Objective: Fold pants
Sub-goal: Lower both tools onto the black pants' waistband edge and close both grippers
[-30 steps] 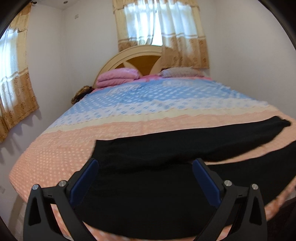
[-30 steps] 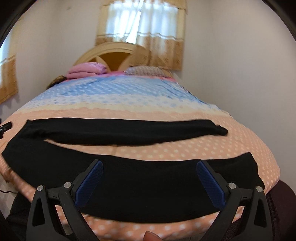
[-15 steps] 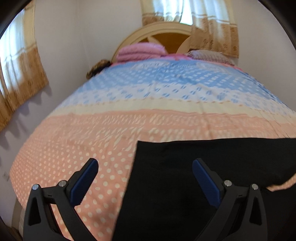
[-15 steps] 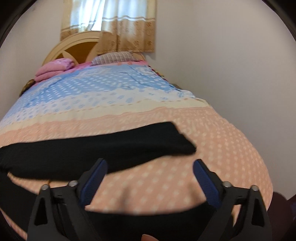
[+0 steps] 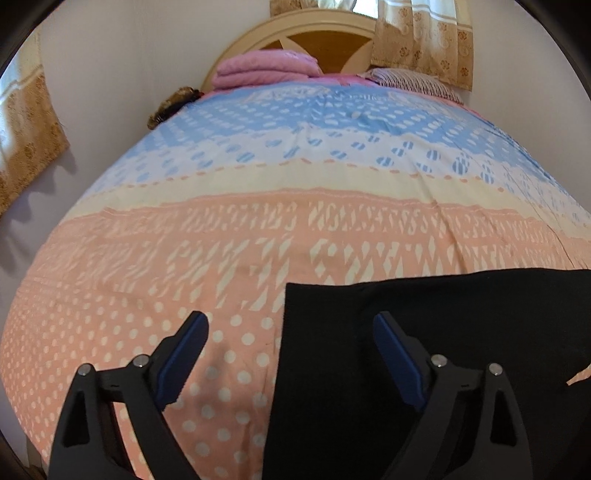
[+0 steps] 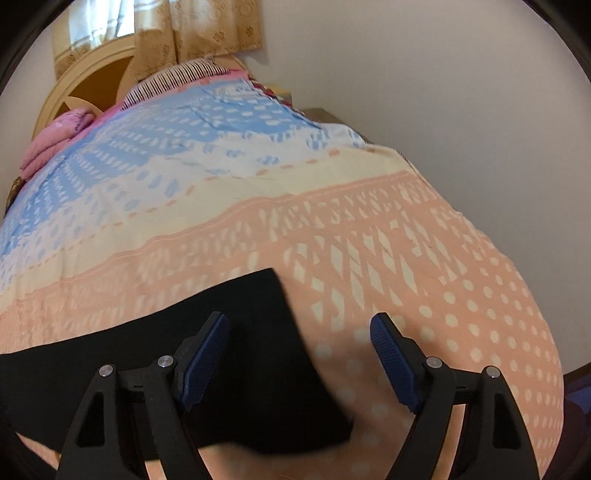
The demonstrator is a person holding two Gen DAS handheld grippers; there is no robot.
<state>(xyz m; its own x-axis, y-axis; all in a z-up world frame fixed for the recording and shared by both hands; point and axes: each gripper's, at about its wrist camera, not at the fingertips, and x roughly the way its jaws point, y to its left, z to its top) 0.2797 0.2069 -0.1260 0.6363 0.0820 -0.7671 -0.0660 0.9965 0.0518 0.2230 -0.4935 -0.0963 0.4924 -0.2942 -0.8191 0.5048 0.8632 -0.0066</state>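
Note:
Black pants (image 5: 424, 354) lie flat on a peach, cream and blue patterned bedspread (image 5: 295, 192). In the left wrist view their waist end fills the lower right, its straight left edge between my fingers. My left gripper (image 5: 290, 332) is open, low over that edge and holding nothing. In the right wrist view the cuff end of a pants leg (image 6: 229, 339) lies at lower left. My right gripper (image 6: 299, 336) is open and empty, straddling the cuff's right edge.
A wooden headboard (image 5: 317, 33) stands at the far end with folded pink blankets (image 5: 266, 68) and a striped pillow (image 5: 413, 83). Curtains (image 5: 26, 147) hang on the left wall. A plain wall (image 6: 443, 92) runs close along the bed's right side.
Both grippers have dropped closer to the bed. The left has moved toward the pants' waist end at the left, the right toward the leg cuff at the right. Both stayed open.

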